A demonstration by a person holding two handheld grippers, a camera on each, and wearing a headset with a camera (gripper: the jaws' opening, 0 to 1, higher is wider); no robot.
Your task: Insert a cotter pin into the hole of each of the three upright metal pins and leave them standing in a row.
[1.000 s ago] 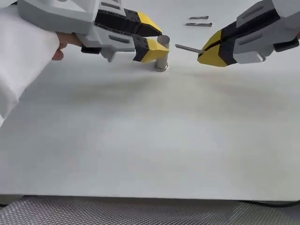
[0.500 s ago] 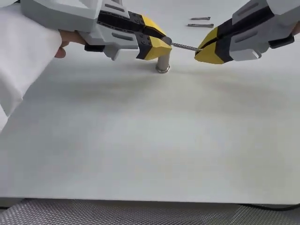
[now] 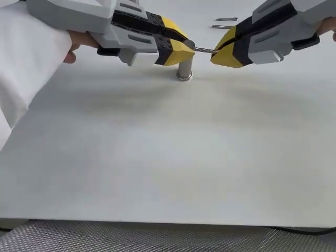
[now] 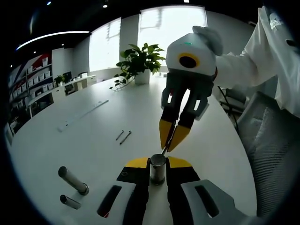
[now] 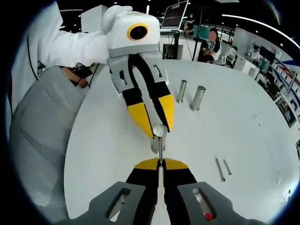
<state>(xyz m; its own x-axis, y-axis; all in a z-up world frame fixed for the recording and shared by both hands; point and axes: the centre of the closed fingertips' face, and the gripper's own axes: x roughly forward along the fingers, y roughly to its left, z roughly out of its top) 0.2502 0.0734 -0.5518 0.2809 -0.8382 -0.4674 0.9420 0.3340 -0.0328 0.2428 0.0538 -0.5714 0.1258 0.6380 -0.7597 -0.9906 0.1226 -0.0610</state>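
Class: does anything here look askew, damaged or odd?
Nothing stands out. Left gripper clamps a metal pin upright; right gripper holds a cotter pin at its top; two other pins stand upright; spare cotter pins lie flat.

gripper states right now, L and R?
left gripper: shut on the upright metal pin.
right gripper: shut on a cotter pin.

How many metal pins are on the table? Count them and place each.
3. One metal pin stands clamped in the left tool; a second pin and a third pin stand side by side farther along the table.
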